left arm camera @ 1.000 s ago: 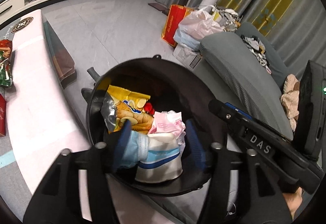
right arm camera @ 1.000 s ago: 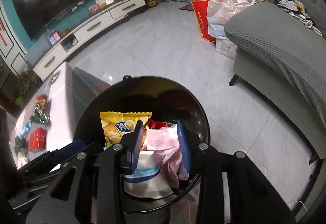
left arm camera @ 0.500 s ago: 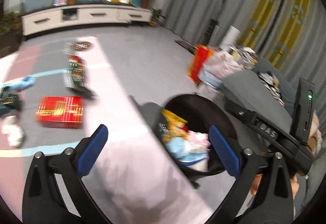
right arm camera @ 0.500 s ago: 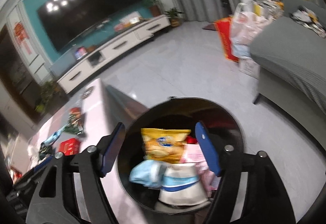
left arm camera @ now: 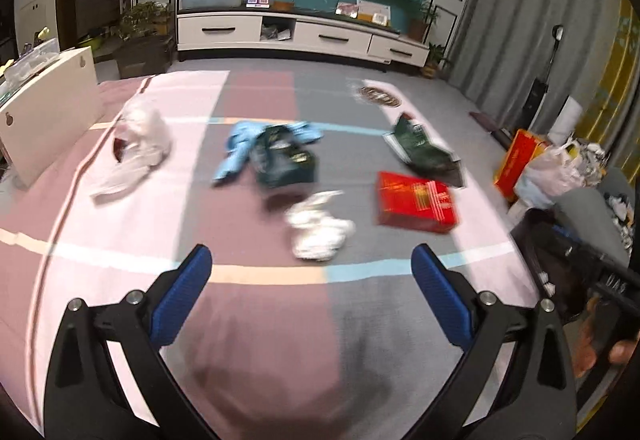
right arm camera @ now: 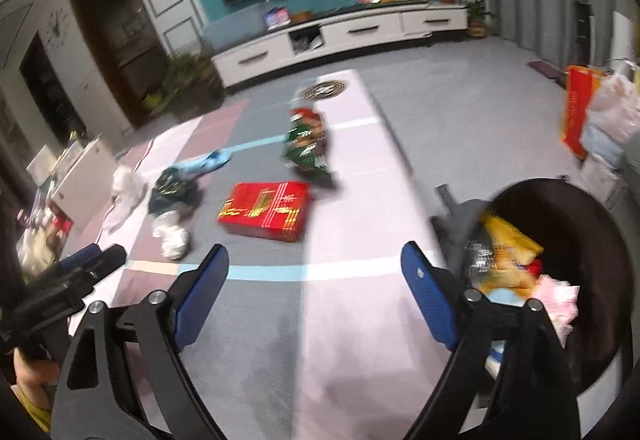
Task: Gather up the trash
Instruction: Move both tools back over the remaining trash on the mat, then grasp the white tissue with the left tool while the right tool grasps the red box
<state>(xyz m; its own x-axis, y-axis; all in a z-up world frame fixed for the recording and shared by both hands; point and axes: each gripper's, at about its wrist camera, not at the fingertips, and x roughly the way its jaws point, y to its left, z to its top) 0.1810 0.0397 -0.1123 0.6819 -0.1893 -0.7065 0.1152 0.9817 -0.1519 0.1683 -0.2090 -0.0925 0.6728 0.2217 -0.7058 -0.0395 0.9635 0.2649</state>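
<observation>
1. Left wrist view: left gripper (left arm camera: 311,282) over the striped table (left arm camera: 256,320), fingers (left arm camera: 182,294) spread wide and empty. Ahead lie a white crumpled wad (left arm camera: 320,228), red box (left arm camera: 416,206), green bag (left arm camera: 286,160) on a blue wrapper (left arm camera: 240,144), another green bag (left arm camera: 422,150) and white plastic (left arm camera: 136,152).

2. Right wrist view: right gripper (right arm camera: 315,290) likewise spread, holding nothing. Black trash bin (right arm camera: 580,216) just beside the table's right edge, holding a yellow chip bag (right arm camera: 508,248) and pink wrapper (right arm camera: 560,300).

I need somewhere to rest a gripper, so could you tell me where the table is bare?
Free: the near strip between the left gripper and crumpled tissue. Crowded: midway, around the red box and green packets.
</observation>
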